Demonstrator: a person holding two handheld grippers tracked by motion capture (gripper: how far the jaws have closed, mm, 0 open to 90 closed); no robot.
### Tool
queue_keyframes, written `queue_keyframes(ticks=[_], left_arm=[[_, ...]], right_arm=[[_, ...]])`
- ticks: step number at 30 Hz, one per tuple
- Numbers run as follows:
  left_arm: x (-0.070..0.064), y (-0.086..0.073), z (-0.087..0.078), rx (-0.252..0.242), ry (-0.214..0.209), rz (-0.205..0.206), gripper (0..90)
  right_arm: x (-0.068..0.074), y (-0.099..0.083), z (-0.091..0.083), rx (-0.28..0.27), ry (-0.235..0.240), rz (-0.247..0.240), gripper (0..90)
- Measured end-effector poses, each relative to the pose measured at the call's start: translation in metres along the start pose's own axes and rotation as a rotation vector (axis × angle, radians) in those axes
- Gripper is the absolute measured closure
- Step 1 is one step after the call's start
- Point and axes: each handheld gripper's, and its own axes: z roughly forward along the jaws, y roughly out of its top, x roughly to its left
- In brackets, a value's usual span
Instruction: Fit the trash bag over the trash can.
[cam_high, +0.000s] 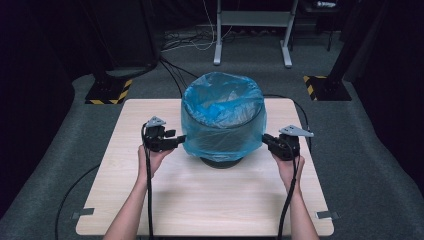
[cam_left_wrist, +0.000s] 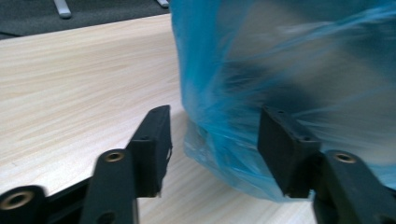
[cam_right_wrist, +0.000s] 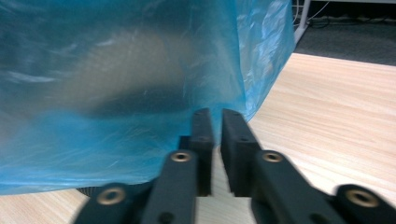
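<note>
A round bin lined with a blue plastic bag (cam_high: 222, 117) stands at the middle of the wooden table (cam_high: 200, 200), and its dark base (cam_high: 221, 162) shows under the bag's hem. My left gripper (cam_high: 181, 139) is open at the bag's lower left side. In the left gripper view the hanging hem of the bag (cam_left_wrist: 280, 70) bulges into the gap of the left gripper (cam_left_wrist: 215, 113). My right gripper (cam_high: 265, 139) meets the bag's lower right edge. In the right gripper view the right gripper (cam_right_wrist: 217, 114) has its jaws almost together against the thin film of the bag (cam_right_wrist: 116, 70).
The table's front half is bare wood. On the floor behind it are cables (cam_high: 175, 75), two stands with yellow-black striped bases (cam_high: 107, 92) and a grey metal frame (cam_high: 252, 30). A person's forearms reach in from the bottom edge.
</note>
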Motion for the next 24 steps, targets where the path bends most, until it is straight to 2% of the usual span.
queue_keyframes(ticks=[5,13,19,24], left_arm=[[-0.014,0.0,-0.015,-0.021,0.018,0.044,32.3],[-0.032,-0.008,-0.034,-0.037,0.043,0.104,29.5],[-0.038,-0.026,-0.044,-0.029,0.076,0.13,27.8],[-0.035,-0.052,-0.053,-0.004,0.105,0.115,25.9]], right_arm=[[0.003,0.001,-0.015,-0.024,-0.01,-0.009,62.4],[0.01,-0.002,-0.042,-0.047,-0.017,-0.022,42.0],[0.013,-0.01,-0.062,-0.058,-0.026,-0.025,27.6],[0.014,-0.024,-0.076,-0.047,-0.055,-0.044,15.6]])
